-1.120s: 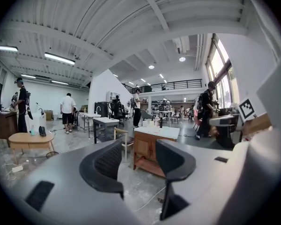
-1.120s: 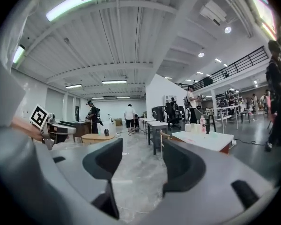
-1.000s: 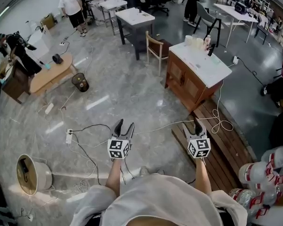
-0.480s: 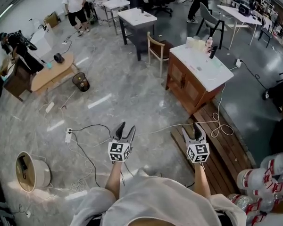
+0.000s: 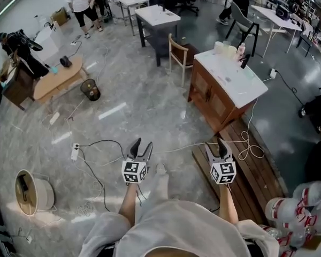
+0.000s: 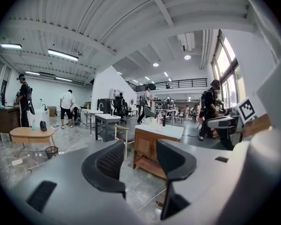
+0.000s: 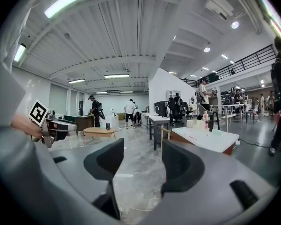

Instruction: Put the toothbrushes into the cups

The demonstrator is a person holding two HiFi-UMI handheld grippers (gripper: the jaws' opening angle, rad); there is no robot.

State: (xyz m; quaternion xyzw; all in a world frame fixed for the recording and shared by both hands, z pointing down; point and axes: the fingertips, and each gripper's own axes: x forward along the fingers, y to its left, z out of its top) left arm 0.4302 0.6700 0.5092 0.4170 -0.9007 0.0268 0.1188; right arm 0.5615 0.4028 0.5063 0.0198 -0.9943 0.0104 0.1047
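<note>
- Left gripper [image 5: 140, 143]: fingers apart, nothing between them. Through the gap in the left gripper view [image 6: 139, 159] I see only floor and the cabinet front.
- Right gripper [image 5: 214, 145]: fingers apart as well, empty. The right gripper view [image 7: 138, 165] shows bare floor between the pads.
- Task things: the cups [image 5: 225, 48] stand at the far end of the white-topped cabinet [image 5: 220, 101], ahead and to my right, well apart from both grippers.
- Toothbrushes: I cannot make them out in any view; too small at this range, if they lie on that top.
- Step in hand, as I judge it: the approach, nothing grasped yet.
- Doing it well: mind the white cable [image 5: 176, 148] across the floor just ahead of the grippers. Close on the cabinet squarely, keep both pairs of fingers wide, and find the brushes before committing either hand.
- Count: two grippers, one cabinet, one cable crossing. Cups look like two or three pale shapes bunched together; I cannot fix the number. One bottle [image 5: 241, 50] just beside them. Toothbrushes counted: none seen.
</note>
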